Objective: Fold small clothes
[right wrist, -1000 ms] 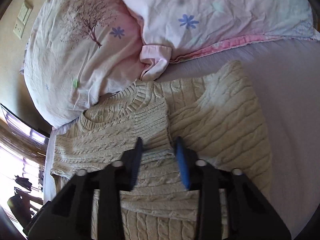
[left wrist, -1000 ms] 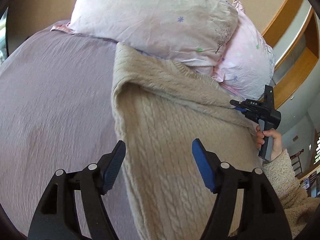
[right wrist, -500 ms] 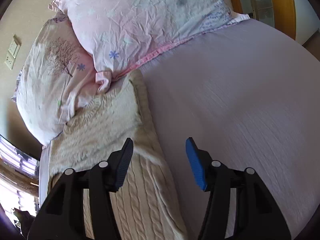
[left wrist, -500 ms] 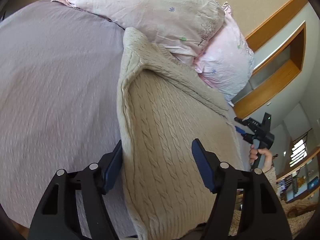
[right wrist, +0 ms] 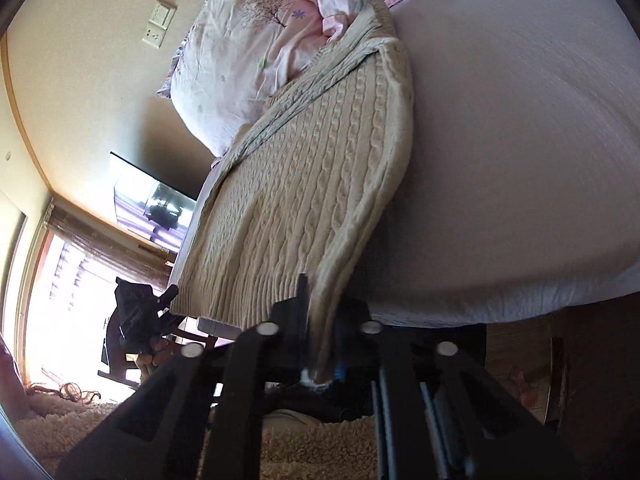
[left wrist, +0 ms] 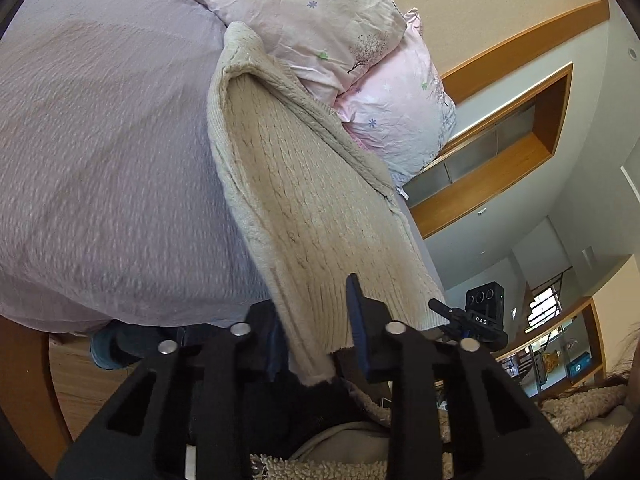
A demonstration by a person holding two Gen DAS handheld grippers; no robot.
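1. The sweater [left wrist: 304, 196] is a cream cable-knit lying lengthwise on the bed [left wrist: 100, 160], its far end against the pillows [left wrist: 328, 28] and its ribbed hem hanging past the near edge of the mattress
2. One long side of it is folded over, so a doubled band runs along the edge beside the bare lilac sheet
3. The left gripper [left wrist: 316, 344] is at the hem corner on the folded side; the knit passes between its blue-padded fingers [left wrist: 356, 320], and the jaws are drawn in on the sweater, clenched on that corner
4. The right gripper [right wrist: 320, 344] holds the same end of the sweater [right wrist: 304, 184] from its own view, jaws pressed tight on a bunched bit of hem
5. In the left view the right gripper [left wrist: 472, 320] shows as a black device at the other hem corner, touching the knit
6. In the right view the left gripper [right wrist: 140, 312] shows dark at the far hem corner, a hand under it
7. Two pink floral pillows [right wrist: 248, 60] lean on the wall; a switch plate [right wrist: 159, 22] is on that wall
8. A fleecy cream sleeve [left wrist: 580, 408] fills the bottom of the left view
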